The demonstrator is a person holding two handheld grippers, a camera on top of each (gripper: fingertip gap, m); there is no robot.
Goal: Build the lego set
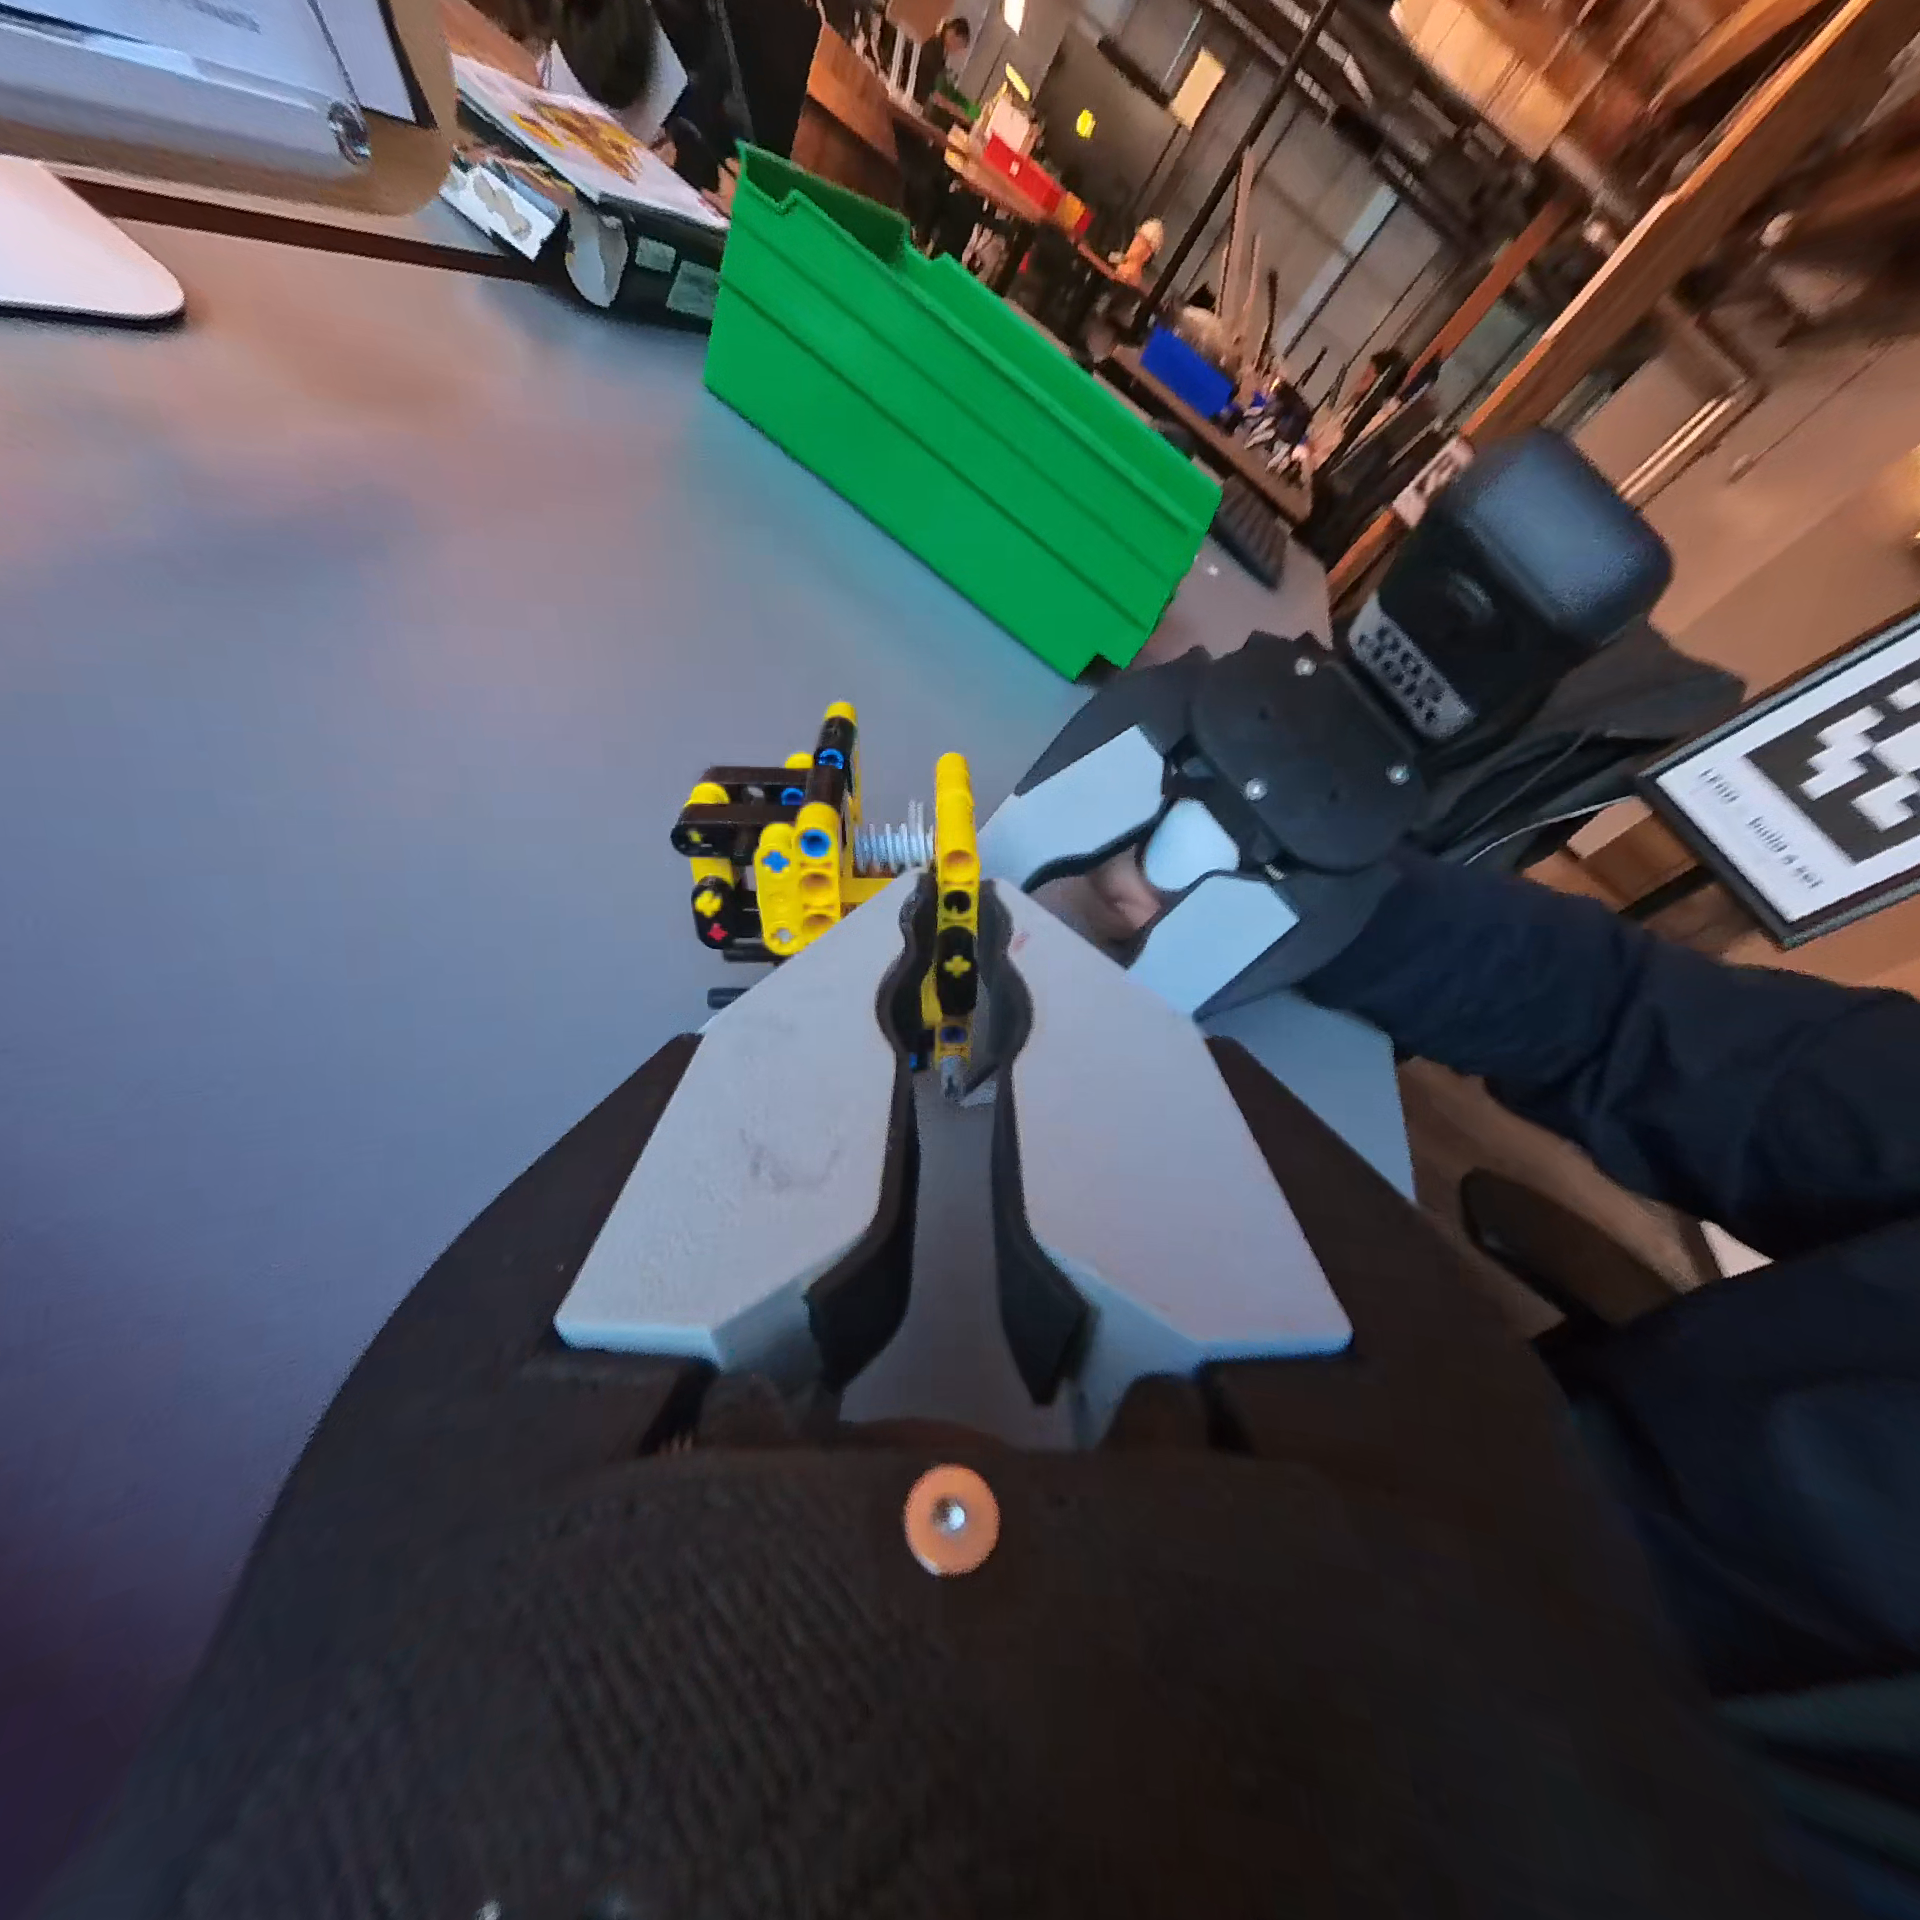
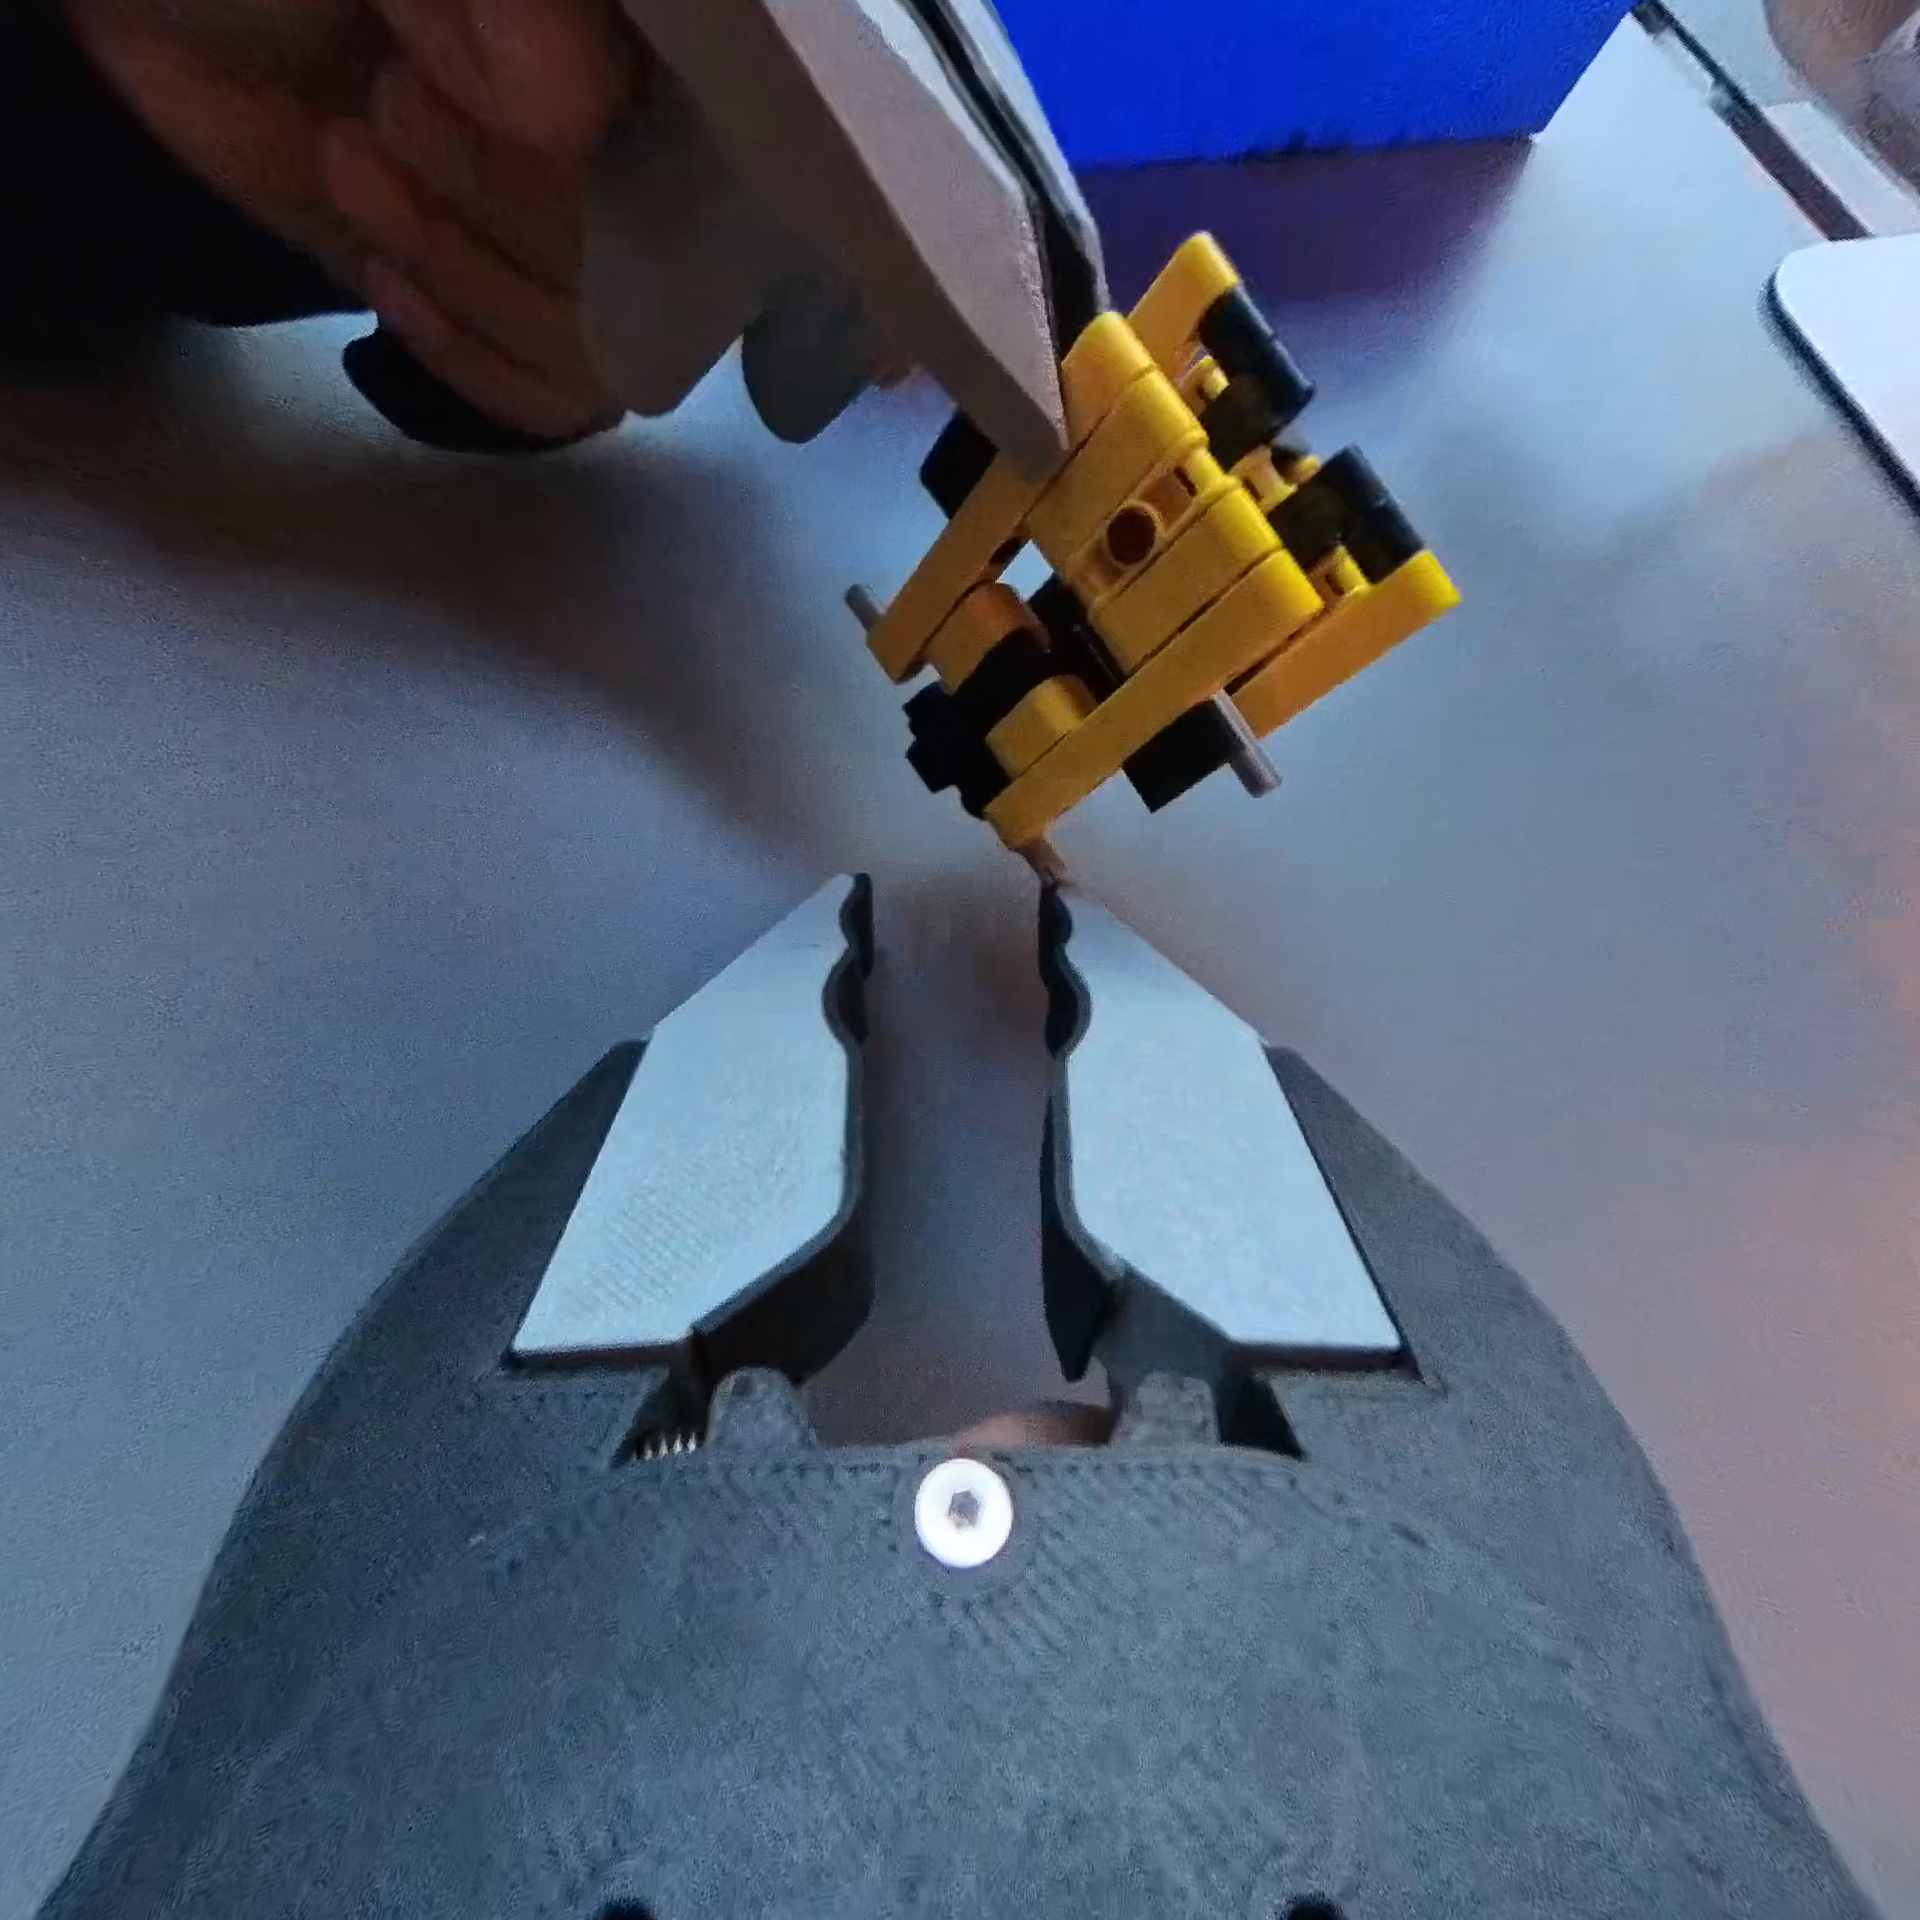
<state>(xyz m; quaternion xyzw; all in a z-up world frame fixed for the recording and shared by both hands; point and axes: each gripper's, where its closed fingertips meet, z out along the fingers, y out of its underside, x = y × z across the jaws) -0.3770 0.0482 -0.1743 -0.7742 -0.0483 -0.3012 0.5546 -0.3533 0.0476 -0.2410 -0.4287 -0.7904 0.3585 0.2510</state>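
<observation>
A: Entry. The left gripper has its fingers closed on one yellow beam of the lego assembly. The rest of the yellow-and-black build hangs out past the fingertips, over the grey desk. A metal spring sits between the beam and the main body.

B: And the right gripper?

A: Empty, with a moderate gap between its fingers. In the right wrist view its right fingertip sits just under a small grey axle end that pokes from the bottom corner of the assembly. I cannot tell whether the two touch.

B: Risks?

A: Judgement only. The hold is on a single beam off to one side, so any push from the right could pivot the build in the fingers or pop a pin joint. If the right fingers close off-centre on that axle stub, it may slip or be driven inward. The spring could also shift under load.

B: Poses?

A: The left gripper comes down at a slant from the upper left in the right wrist view, with a hand wrapped around its grip. The right gripper points forward and slightly up at the build, low over the desk. A green bin stands well beyond.
</observation>
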